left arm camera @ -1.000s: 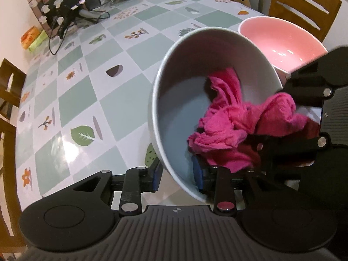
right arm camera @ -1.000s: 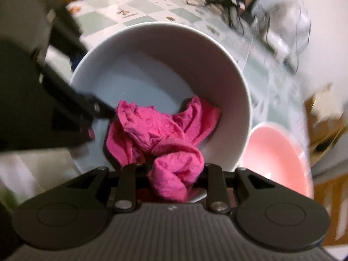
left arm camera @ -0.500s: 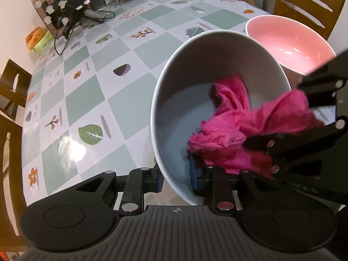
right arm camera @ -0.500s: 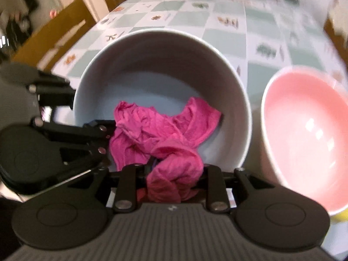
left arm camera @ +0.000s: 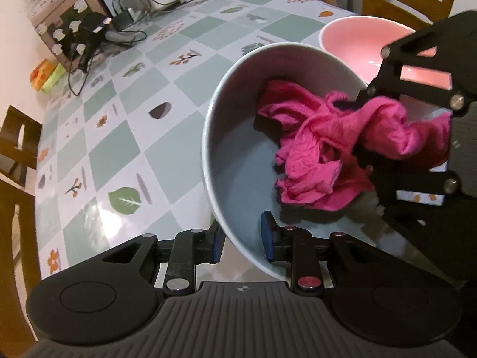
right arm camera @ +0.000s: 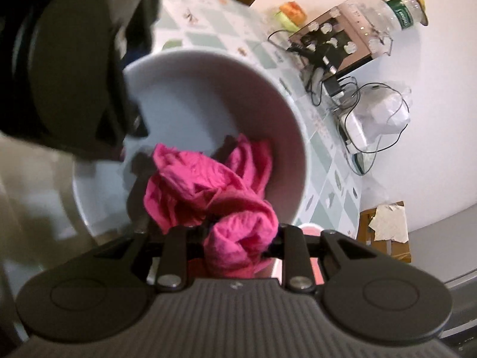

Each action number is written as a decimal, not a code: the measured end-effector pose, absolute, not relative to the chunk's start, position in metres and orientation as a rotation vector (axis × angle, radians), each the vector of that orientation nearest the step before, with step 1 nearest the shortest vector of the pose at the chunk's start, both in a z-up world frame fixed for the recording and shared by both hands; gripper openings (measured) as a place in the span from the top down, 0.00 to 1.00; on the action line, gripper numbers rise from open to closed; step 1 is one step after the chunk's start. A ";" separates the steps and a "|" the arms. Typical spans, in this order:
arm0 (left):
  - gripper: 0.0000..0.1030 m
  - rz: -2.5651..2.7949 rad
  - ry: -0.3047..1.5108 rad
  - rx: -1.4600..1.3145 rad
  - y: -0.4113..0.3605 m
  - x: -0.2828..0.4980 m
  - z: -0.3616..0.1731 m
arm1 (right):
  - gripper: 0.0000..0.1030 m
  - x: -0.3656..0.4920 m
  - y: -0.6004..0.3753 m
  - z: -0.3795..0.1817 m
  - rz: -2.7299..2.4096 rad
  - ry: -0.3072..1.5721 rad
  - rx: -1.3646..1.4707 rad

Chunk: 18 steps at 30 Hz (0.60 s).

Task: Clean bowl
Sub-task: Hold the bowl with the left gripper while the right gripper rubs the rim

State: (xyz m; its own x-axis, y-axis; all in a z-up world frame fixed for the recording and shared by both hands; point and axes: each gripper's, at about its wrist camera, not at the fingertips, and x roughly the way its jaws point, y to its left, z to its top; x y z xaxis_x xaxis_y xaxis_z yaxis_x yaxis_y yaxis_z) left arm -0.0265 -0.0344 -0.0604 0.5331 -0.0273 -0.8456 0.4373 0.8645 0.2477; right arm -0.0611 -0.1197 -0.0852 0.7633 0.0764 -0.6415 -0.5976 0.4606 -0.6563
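Currently the left gripper (left arm camera: 243, 240) pinches the tilted grey bowl (left arm camera: 238, 155) by its six-o'clock rim. Toward three o'clock, the right gripper (right arm camera: 238, 238), pressed together on the pink cloth (left arm camera: 334, 149), wipes inside; hard scrubbing could lever the bowl loose.

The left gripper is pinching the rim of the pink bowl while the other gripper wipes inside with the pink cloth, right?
Not quite. The left gripper is pinching the rim of the grey bowl, not the pink one. The pink bowl sits behind it on the table, untouched. The left wrist view shows this. The right gripper does hold the pink cloth inside.
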 end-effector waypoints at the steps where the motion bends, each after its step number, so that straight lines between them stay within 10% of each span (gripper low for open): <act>1: 0.73 -0.288 0.973 0.472 -0.036 -0.027 -0.060 | 0.74 -0.060 -0.123 -0.085 0.446 0.606 -0.991; 18: 0.71 -0.276 0.965 0.454 -0.036 -0.027 -0.061 | 0.71 -0.039 -0.122 -0.070 0.494 0.908 -0.388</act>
